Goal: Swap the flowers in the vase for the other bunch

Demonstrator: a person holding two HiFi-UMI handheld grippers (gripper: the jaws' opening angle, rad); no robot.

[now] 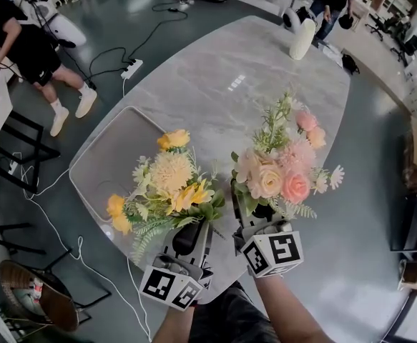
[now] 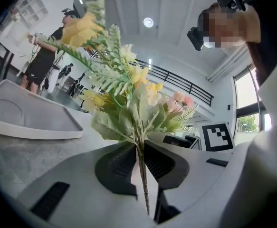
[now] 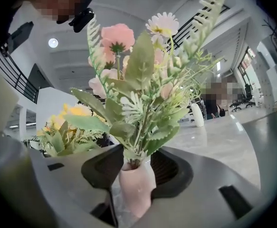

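Observation:
A yellow flower bunch (image 1: 171, 184) leans over the grey marble table (image 1: 215, 84), its thin stem (image 2: 142, 179) pinched between the jaws of my left gripper (image 1: 188, 238). In the left gripper view its leaves and yellow blooms (image 2: 124, 94) rise just past the left gripper (image 2: 140, 163). To its right stands the pink bunch (image 1: 283, 166), upright in a small pink vase (image 3: 137, 186). My right gripper (image 1: 262, 224) sits around that vase, and in the right gripper view the pads of the right gripper (image 3: 136, 175) meet the vase's neck on both sides. In the head view the flowers hide the vase.
A white tray (image 1: 115, 156) lies on the table left of the yellow bunch. A tall white object (image 1: 302, 38) stands at the table's far end. A person (image 1: 29, 48) bends over at the far left, beyond a power strip with cables (image 1: 131, 68) on the floor.

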